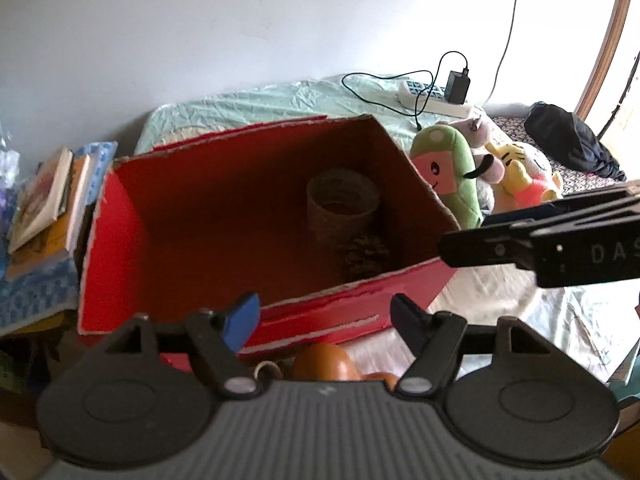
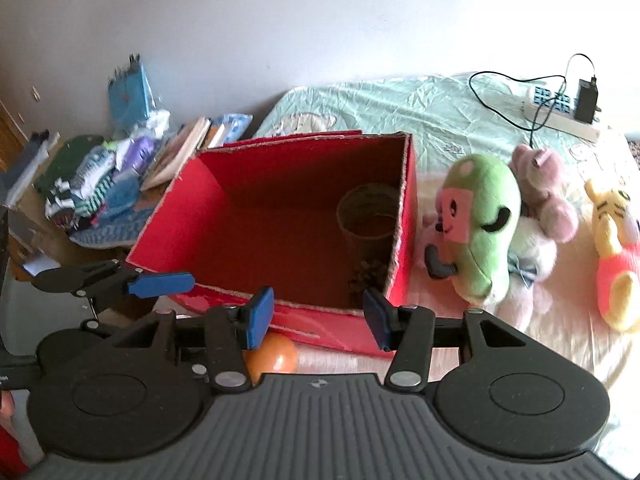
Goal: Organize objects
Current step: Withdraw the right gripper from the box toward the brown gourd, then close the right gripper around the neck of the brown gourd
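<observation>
Hand-held gripper on the right (image 2: 318,322) hovers wide open and empty before the red box (image 2: 224,200) on the bed, the soft, light green plush (image 2: 482,232) just beside the box looking easiest pinched around its squashy middle.

The orange ball (image 2: 276,356) in front of the red box (image 2: 280,208) is half covered by the right gripper (image 2: 318,318). In the left wrist view, the ball (image 1: 322,362) is cut off below by the left gripper (image 1: 324,318). A dark lump (image 2: 366,276) in the box's near right corner is too blurred to be identified. Beside the box, the white toy (image 2: 532,256) is largely hidden behind the green toy (image 2: 480,224).
</observation>
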Tool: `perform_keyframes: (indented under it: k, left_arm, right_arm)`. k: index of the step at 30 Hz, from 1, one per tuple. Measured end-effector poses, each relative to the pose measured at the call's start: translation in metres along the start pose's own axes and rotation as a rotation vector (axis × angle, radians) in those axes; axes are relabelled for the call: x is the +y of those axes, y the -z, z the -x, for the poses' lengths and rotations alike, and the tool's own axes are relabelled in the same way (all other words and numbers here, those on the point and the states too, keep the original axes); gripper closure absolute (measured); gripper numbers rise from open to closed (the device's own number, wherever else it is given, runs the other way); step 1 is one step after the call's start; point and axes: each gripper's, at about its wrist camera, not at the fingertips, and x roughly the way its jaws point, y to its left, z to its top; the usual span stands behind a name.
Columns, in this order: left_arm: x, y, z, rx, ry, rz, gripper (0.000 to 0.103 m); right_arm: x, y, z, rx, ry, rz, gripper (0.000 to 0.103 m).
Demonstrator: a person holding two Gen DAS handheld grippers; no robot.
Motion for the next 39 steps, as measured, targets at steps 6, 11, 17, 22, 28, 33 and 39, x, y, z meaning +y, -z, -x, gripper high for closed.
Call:
perform_keyframes:
  k: [6,11,17,22,28,33,39]
  left_arm:
    - [-0.014,0.010,0.003,0.025,-0.028,0.010,0.030]
    - [-0.019,0.027,0.007,0.044,-0.049,0.031,0.030]
    - [-0.018,0.048,0.002,0.098,-0.058,0.092,0.033]
    - [-0.015,0.065,-0.008,0.147,-0.032,0.148,0.039]
    - [-0.014,0.085,-0.014,0.151,0.048,0.220,0.042]
    - [-0.012,0.095,-0.015,0.134,0.115,0.259,0.043]
    - [-0.014,0.093,-0.023,0.114,0.196,0.284,0.043]
  right_arm:
    - [-0.015,0.018,0.011,-0.046,0.000,0.004,0.051]
    - [-0.031,0.033,0.006,-0.028,-0.045,-0.063,0.051]
    - [-0.043,0.051,-0.010,0.030,-0.103,-0.125,0.051]
    - [-0.042,0.060,-0.025,0.080,-0.151,-0.136,0.053]
    - [-0.038,0.070,-0.046,0.131,-0.189,-0.109,0.059]
    - [-0.037,0.074,-0.061,0.155,-0.219,-0.105,0.063]
    - [-0.036,0.069,-0.076,0.178,-0.256,-0.055,0.063]
